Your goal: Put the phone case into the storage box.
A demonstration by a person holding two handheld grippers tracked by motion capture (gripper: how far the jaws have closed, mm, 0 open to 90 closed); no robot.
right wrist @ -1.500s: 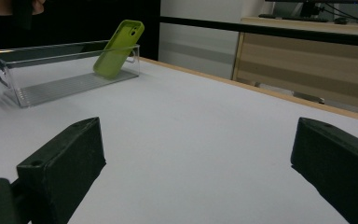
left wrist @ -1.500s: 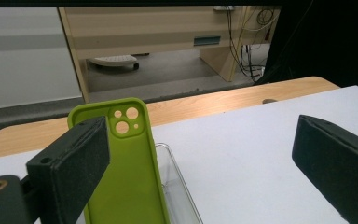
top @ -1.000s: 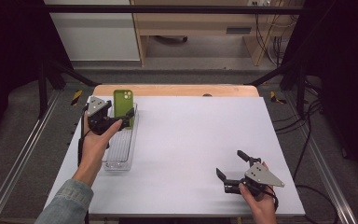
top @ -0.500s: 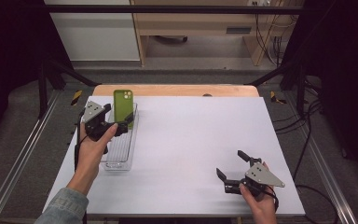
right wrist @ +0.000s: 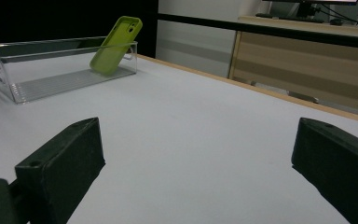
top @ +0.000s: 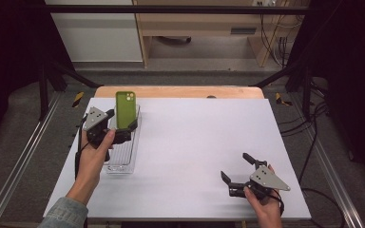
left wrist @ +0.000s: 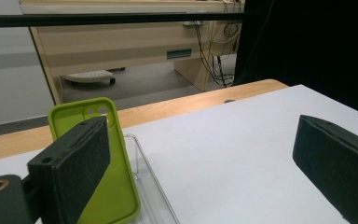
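Observation:
A green phone case (top: 126,108) stands upright in the far end of a clear plastic tray (top: 122,164) at the table's left, leaning on the tray's end wall. My left gripper (top: 121,127) hovers open just in front of the case, holding nothing. In the left gripper view the case (left wrist: 121,186) sits partly behind the left jaw, inside the tray (left wrist: 145,156), and the left gripper (left wrist: 200,140) has bare table in its gap. My right gripper (top: 234,166) rests open near the table's front right. The right gripper view shows the right gripper (right wrist: 196,140), with the case (right wrist: 114,44) and tray (right wrist: 9,46) far off.
The white table top (top: 204,128) spreads between the two grippers. A wooden strip (top: 180,91) runs along its far edge. Behind the table stand a wooden desk (top: 204,28) and hanging cables (top: 278,45). Metal rails (top: 24,161) flank the table.
My left hand and gripper have drawn slightly back toward the near side. The green case stays leaning in the tray. The right gripper has not moved.

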